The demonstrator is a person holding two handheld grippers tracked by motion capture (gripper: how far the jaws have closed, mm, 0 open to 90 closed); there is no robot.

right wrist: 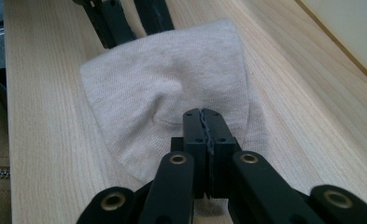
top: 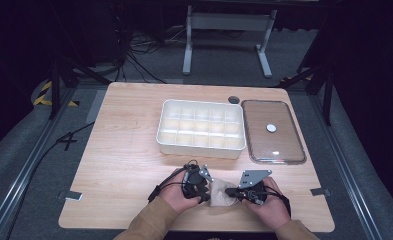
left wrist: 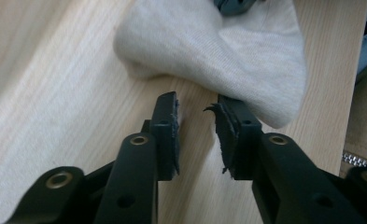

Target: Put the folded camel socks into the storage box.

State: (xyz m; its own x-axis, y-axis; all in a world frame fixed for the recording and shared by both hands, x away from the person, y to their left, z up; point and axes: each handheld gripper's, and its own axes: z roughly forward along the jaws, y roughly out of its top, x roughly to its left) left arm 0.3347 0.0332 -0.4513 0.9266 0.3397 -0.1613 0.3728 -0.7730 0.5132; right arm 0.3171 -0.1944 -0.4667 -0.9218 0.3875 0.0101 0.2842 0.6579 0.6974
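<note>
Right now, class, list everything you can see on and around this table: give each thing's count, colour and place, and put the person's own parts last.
Table: one, light wood, centre of the high view.
Compartment tray: one, cream-white, divided into small cells, middle of the table.
Lid: one, clear with a white round knob, flat on the table just right of the tray.
Cloth: one, pale beige, near edge of the table between the two grippers.
Round port: one, dark, in the tabletop behind the tray.
Stand: one, white metal, on the floor beyond the table.
Cables: several, black, on the floor beyond the table.
Left gripper: black, jaws open at the cloth's edge.
Right gripper: black, jaws closed over the cloth.
Sleeves: two, tan, bottom edge.
</note>
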